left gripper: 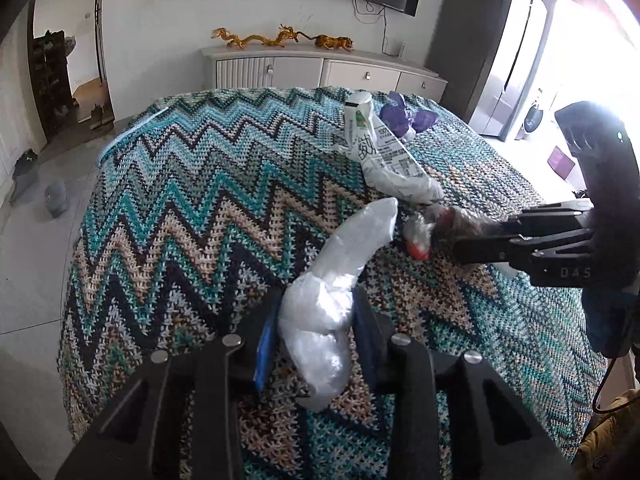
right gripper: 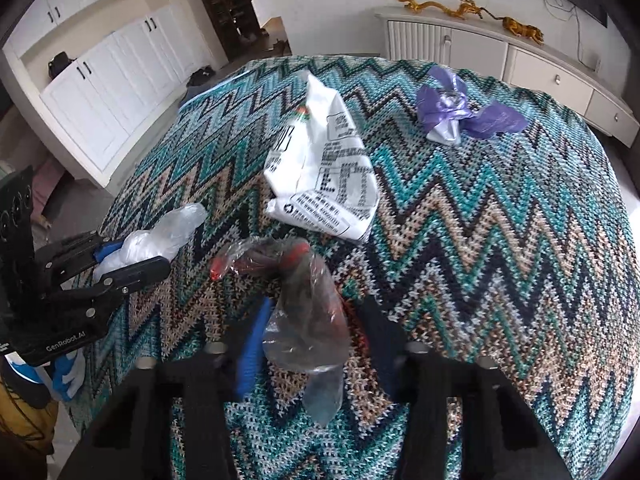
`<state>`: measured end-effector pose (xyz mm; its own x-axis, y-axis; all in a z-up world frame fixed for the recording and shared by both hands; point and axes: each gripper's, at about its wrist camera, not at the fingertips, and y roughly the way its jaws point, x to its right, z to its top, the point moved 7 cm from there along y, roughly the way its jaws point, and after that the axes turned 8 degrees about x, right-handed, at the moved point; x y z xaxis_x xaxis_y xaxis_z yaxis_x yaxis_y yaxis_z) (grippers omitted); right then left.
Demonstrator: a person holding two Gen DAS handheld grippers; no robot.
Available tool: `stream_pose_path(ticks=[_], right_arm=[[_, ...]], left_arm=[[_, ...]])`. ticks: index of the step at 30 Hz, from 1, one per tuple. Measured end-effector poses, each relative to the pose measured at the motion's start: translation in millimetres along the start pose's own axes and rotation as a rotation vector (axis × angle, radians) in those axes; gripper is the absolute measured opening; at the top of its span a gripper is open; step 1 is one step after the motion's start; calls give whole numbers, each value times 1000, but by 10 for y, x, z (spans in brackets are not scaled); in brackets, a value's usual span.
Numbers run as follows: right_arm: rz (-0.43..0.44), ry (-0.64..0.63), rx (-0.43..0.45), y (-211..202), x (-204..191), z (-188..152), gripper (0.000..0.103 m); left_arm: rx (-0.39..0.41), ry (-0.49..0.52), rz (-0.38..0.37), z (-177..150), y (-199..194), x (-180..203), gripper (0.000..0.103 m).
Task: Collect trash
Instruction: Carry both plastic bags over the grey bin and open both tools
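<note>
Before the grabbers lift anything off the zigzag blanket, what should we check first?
1. Left gripper fingers around the white plastic bag: ok.
2. Right gripper fingers around the clear wrapper with red bits: ok.
3. Both grips tight enough to lift: cannot tell.
4. Printed white bag collected: not ok, lying on the blanket.
5. Purple bag collected: not ok.
6. Trash bin in sight: not ok.
</note>
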<state>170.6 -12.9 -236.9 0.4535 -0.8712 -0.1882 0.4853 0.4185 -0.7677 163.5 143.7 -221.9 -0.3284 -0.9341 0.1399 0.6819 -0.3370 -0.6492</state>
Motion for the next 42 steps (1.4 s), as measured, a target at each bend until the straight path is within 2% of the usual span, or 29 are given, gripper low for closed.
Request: stream_pose_path(ticks=[3,11,17,24,29,36,42], right_arm=[[16,-20,5,-35,-71,-75,12],[65,0,89,-467,-28,-201,11],[52,89,180,-966,378,-192,11],[-57,213,296,-1684,1189,-440,11],[-198,336,347,-2195,2010,-911,11],[-386,550,338,-2658,3187,-1822,11],[-449,724,286,-2640,3884,-2523,11]], left_arm=[[21,-14,3,15,-84,32,32],[54,-7,16,140,-350,201,32],[75,61,-17,367,-439,704,32],[61,165,-138,667,-254,1725,32],[15,254,-246,820,67,2684,32],[-91,378,-380,779,663,4140,32],[-196,418,-446,581,1211,5091,32]])
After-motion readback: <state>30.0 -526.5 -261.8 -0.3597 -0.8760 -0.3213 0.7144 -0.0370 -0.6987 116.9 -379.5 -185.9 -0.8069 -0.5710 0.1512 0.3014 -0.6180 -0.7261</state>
